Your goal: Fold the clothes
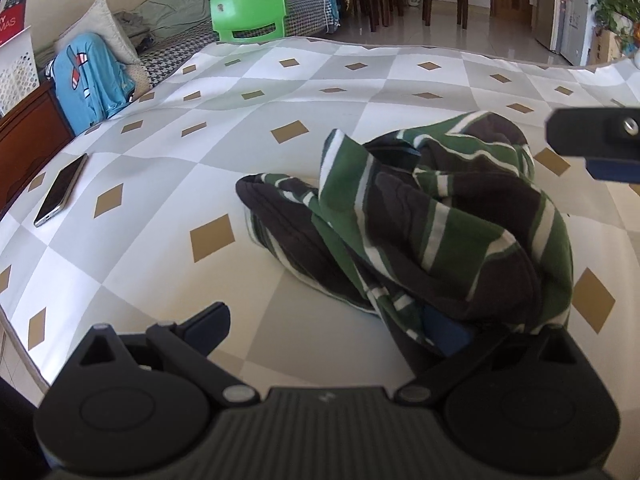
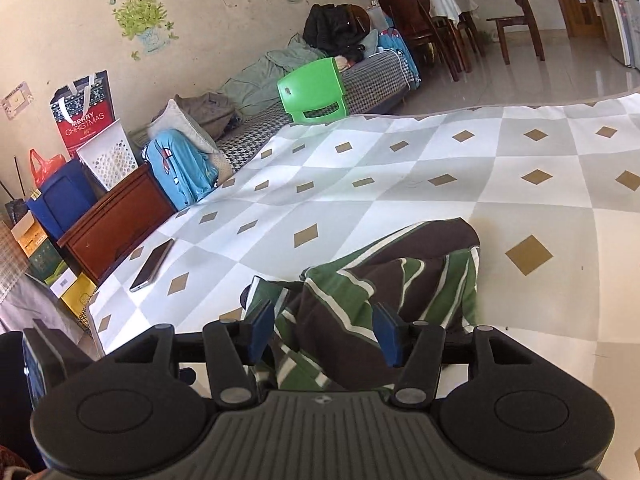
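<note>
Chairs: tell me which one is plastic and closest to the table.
The green chair, its back against the table's far edge beside the sofa. The other chairs are dark wood and stand farther off, around the dining table.

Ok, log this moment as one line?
striped garment crumpled on checkered cloth | left hand-held gripper open | right hand-held gripper open, straddling garment | folding not begun
</note>
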`<move>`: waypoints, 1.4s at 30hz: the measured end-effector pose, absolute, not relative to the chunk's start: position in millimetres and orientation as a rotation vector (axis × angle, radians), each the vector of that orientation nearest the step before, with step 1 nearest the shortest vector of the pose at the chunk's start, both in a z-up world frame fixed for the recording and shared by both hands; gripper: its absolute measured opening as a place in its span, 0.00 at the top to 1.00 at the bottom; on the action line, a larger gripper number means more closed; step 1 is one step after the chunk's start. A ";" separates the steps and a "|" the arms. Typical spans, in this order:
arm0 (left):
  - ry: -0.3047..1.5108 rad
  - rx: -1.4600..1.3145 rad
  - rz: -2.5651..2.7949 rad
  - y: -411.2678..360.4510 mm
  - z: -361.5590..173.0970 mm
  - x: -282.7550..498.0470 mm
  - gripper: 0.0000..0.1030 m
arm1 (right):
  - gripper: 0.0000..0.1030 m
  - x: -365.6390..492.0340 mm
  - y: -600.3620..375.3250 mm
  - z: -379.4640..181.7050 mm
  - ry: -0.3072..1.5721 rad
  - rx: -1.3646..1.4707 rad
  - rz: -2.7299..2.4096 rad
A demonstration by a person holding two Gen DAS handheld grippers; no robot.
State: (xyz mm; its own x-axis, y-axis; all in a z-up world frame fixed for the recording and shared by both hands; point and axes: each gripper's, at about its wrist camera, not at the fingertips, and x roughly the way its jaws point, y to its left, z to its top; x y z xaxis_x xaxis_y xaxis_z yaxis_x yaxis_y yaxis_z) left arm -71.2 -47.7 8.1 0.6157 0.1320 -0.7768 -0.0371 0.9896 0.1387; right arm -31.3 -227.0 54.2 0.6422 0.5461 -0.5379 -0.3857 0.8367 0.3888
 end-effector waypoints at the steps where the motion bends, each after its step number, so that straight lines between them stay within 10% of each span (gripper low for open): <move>1: 0.903 0.123 0.091 -50.1 6.5 -72.1 0.00 | 0.47 -28.0 -221.1 54.6 0.691 0.232 0.540; 24: 0.974 0.079 0.044 -45.0 -11.8 -70.0 0.00 | 0.46 10.8 -150.9 17.1 0.728 -0.105 0.509; 33: 0.981 0.069 0.044 -42.9 -12.9 -68.9 0.00 | 0.88 14.8 -160.2 15.5 0.740 -0.068 0.451; 42: 0.974 0.069 0.053 -44.3 -10.5 -68.9 0.00 | 0.94 4.1 -185.8 42.5 0.650 -0.003 0.362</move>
